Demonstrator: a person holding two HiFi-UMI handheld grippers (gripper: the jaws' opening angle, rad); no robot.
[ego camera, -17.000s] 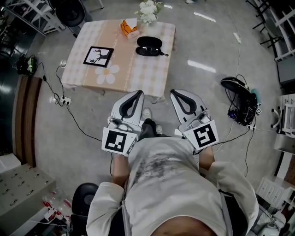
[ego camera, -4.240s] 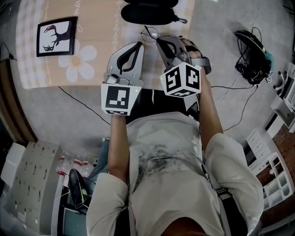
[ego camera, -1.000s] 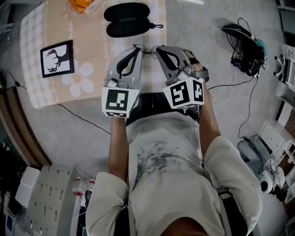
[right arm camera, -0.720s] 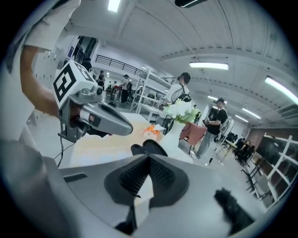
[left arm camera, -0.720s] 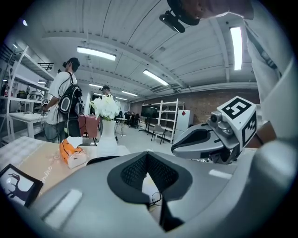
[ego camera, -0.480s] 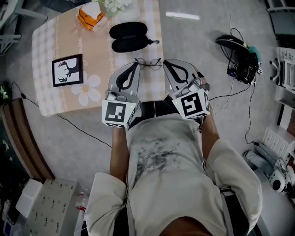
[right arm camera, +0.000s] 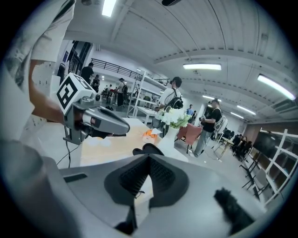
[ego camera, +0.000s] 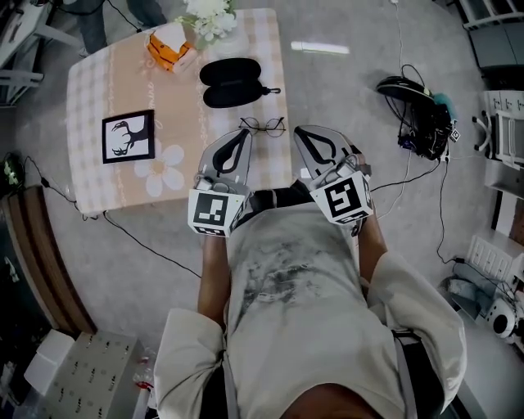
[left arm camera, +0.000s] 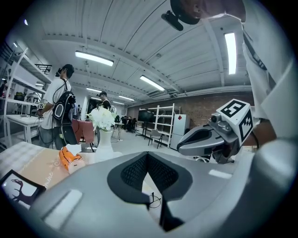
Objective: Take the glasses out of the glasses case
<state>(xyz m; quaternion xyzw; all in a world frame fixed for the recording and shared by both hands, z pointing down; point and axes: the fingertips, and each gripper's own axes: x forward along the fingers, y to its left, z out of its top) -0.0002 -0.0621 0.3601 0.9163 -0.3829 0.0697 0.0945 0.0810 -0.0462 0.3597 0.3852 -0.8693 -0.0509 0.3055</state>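
Just glasses beside open glasses case; orange pack, white flowers beyond.

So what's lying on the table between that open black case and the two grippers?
The glasses, on the tablecloth, clear of the case, just ahead of the left gripper and right gripper; head view shows it.

Glasses mostly masked behind left tongs in left gripper view. Flowers cut by head view's top edge. Glasses case interior too dark to read.
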